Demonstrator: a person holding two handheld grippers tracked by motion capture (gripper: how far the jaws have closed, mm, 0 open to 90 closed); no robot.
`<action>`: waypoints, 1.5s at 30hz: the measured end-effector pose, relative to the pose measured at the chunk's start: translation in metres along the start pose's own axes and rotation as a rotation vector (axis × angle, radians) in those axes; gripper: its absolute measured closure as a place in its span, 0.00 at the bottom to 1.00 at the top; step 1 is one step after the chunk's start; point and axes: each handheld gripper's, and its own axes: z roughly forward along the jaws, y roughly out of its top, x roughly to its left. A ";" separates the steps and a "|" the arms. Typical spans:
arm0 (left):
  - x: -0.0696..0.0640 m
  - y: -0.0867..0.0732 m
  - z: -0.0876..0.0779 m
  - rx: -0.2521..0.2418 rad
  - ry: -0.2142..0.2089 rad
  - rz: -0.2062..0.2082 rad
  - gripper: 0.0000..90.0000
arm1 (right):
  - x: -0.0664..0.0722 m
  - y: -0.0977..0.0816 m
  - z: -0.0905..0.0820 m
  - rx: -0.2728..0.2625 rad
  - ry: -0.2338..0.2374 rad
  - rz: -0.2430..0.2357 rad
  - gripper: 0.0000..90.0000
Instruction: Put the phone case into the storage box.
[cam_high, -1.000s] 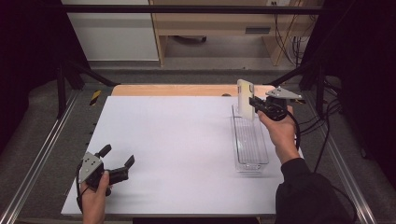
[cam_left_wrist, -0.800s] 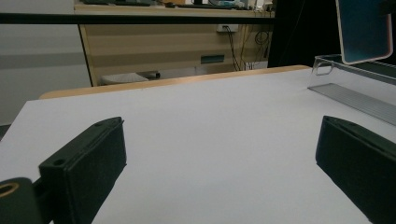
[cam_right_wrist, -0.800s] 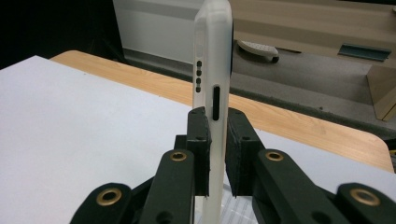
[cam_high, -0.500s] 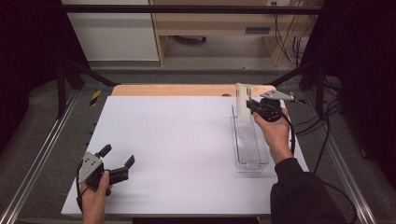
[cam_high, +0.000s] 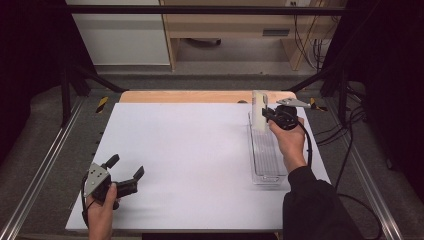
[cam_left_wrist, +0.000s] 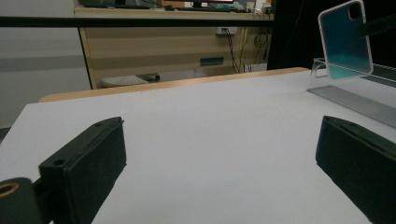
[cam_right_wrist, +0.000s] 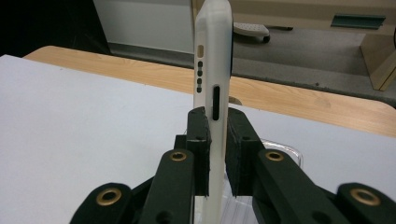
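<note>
phone case clamped above the clear tray

holding a white phone case upright, the right gripper sits at the far right of the table, over the far end of a clear plastic tray. in the right gripper view the two black jaws are pressed together on the lower part of the case, one on each flat side, with the thin edge and its slot and small holes facing the camera. the case stands straight up between them. in the left gripper view the same case shows a teal inside face with a pale rim and a camera cut-out at its top corner, its lower end at the far end of the tray; whether it touches the tray floor cannot be told.

the tray lies lengthwise, near to far, along the right edge of the white table top. the right hand grips its tool from the near side.

the left gripper rests at the near left corner of the table, well apart from the tray, its jaws spread wide with nothing between them. a strip of bare wood runs along the far edge of the table.
</note>
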 end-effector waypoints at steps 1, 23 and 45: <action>0.000 0.000 0.000 0.000 -0.001 0.001 0.02 | 0.000 0.000 0.000 0.002 -0.001 0.003 0.91; -0.004 0.000 0.002 0.003 -0.011 0.012 0.02 | 0.003 -0.003 0.010 0.042 0.003 0.026 0.90; -0.003 0.000 0.002 0.000 -0.010 0.006 0.02 | 0.005 -0.007 0.016 0.047 -0.003 0.012 0.90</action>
